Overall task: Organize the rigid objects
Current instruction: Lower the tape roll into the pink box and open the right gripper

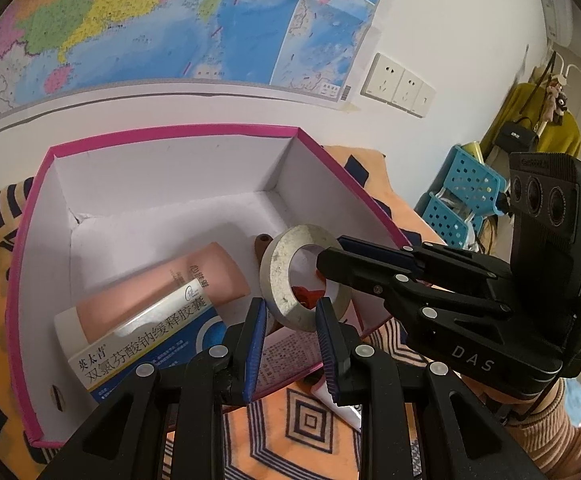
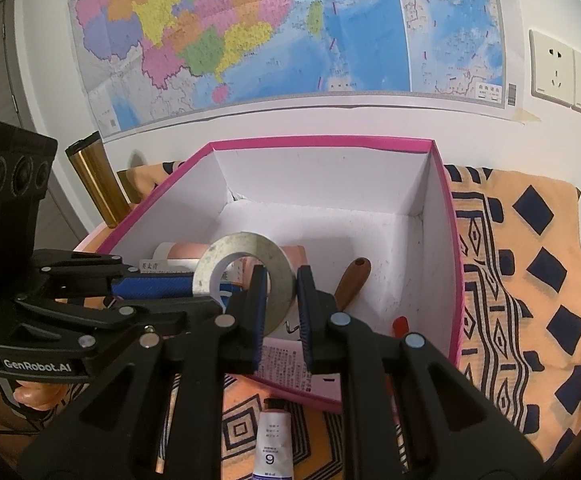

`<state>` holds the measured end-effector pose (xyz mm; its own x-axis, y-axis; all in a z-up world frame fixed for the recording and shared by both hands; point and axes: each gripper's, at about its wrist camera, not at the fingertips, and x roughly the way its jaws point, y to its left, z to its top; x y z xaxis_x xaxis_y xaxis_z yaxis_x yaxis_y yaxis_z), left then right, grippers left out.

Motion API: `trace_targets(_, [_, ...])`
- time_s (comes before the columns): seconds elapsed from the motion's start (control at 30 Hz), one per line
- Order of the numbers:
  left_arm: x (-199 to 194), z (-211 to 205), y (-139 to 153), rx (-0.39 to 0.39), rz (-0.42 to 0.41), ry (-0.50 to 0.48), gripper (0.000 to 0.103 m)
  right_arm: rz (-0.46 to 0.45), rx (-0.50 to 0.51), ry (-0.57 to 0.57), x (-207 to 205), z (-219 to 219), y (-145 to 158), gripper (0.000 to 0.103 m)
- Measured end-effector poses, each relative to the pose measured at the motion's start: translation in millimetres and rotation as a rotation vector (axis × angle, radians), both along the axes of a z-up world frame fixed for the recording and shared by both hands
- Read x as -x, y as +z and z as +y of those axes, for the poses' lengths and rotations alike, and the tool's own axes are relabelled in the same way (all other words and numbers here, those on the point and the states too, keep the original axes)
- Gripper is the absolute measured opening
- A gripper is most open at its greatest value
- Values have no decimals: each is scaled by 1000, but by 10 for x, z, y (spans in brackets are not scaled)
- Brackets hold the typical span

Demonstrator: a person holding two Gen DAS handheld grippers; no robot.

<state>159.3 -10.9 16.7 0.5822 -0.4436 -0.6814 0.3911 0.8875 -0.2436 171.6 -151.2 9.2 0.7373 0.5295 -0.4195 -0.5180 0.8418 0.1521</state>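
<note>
grey ring (image 1: 305, 278) is being held upright over the pink-rimmed box (image 1: 170, 136), pinched at its lower edge by the left gripper (image 1: 290, 344) and at its side by the right gripper (image 2: 282, 312), both jaws narrow on it. a pink tube (image 1: 162, 292) and medicine carton (image 1: 146, 352) are lying inside the box.

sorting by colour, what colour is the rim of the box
Bright pink/magenta along the box rim, with white inner walls. It shows best in the right wrist view.
</note>
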Motion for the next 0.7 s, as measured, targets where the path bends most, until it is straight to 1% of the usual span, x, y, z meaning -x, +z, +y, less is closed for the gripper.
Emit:
trace_targets(0.53, [-75, -11, -69, -22, 34, 11, 25, 30, 30, 0, -80, 35, -78, 17])
trace_targets(0.7, [-96, -22, -83, -21, 41, 12, 25, 44, 45, -5, -98, 57, -108, 18])
